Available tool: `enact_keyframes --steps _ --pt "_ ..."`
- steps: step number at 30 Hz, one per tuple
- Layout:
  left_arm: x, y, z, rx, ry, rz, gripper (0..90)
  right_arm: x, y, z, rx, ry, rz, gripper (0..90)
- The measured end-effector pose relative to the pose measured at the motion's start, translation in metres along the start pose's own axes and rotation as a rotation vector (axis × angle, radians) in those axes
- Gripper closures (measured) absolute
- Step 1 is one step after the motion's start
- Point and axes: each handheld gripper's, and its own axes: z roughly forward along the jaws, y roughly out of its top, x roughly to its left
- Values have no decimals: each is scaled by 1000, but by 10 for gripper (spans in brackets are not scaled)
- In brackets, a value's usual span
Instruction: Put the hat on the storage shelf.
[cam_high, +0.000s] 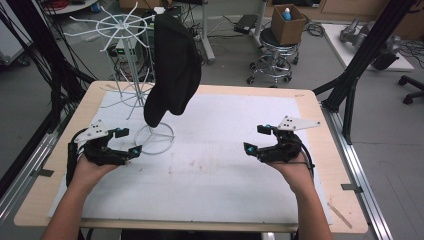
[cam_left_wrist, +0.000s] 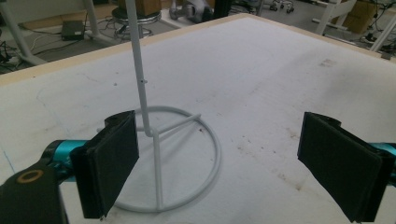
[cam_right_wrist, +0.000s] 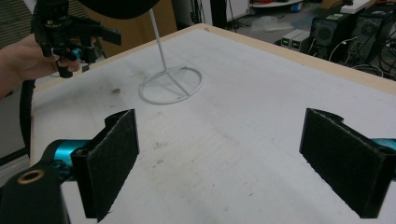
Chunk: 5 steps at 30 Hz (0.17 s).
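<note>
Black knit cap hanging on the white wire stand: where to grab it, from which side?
Grip the black knit cap by its drooping lower end, which hangs free above the ring base of the white wire stand. Come in with the left gripper, the nearer one, its fingers wide open; that end is thin, slack fabric, probably easy to pinch.

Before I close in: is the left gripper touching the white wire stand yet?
Apart. In the left gripper view, the left gripper has open jaws with bare mat between its pads and the stand.
</note>
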Motion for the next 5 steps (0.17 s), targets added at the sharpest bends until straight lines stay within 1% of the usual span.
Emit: enact_keyframes --steps 5 --pt "0 0 1 1 -3 -2 129 -1 0 0 -4 3 1 111"
